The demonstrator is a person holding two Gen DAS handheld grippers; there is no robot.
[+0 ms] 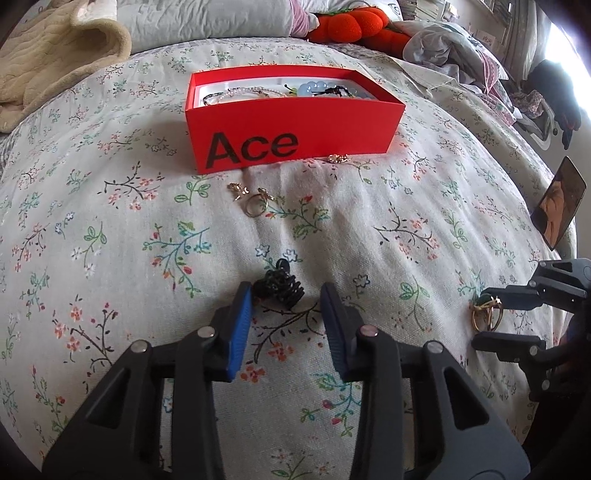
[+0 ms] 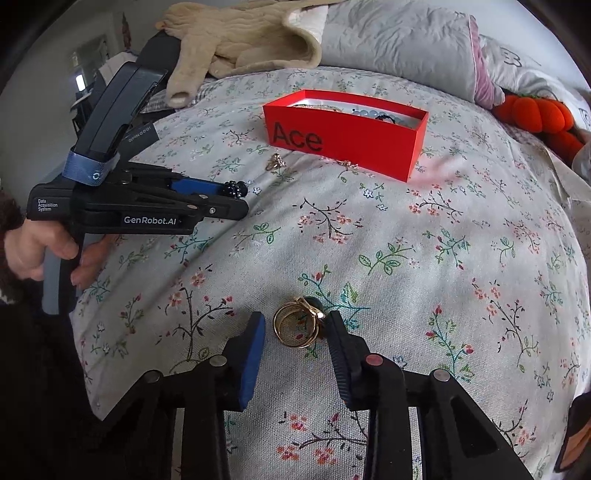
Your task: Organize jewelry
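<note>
A red "Ace" box (image 1: 295, 136) (image 2: 354, 147) sits on the floral bedspread and holds bead bracelets (image 1: 317, 89). My left gripper (image 1: 286, 295) is open around a black beaded piece (image 1: 279, 284) that lies on the bed between its fingertips; it also shows in the right wrist view (image 2: 236, 188). My right gripper (image 2: 297, 325) is open around gold rings with a dark stone (image 2: 297, 326), seen in the left wrist view too (image 1: 487, 314). Gold earrings and a ring (image 1: 251, 197) lie in front of the box, and another gold piece (image 1: 338, 158) lies at its base.
A beige blanket (image 1: 55, 55) and pillows (image 2: 399, 40) lie behind the box. An orange plush toy (image 1: 354, 26) sits at the back right. A phone (image 1: 557, 203) lies near the bed's right edge. Crumpled clothes (image 1: 454, 48) lie at the far right.
</note>
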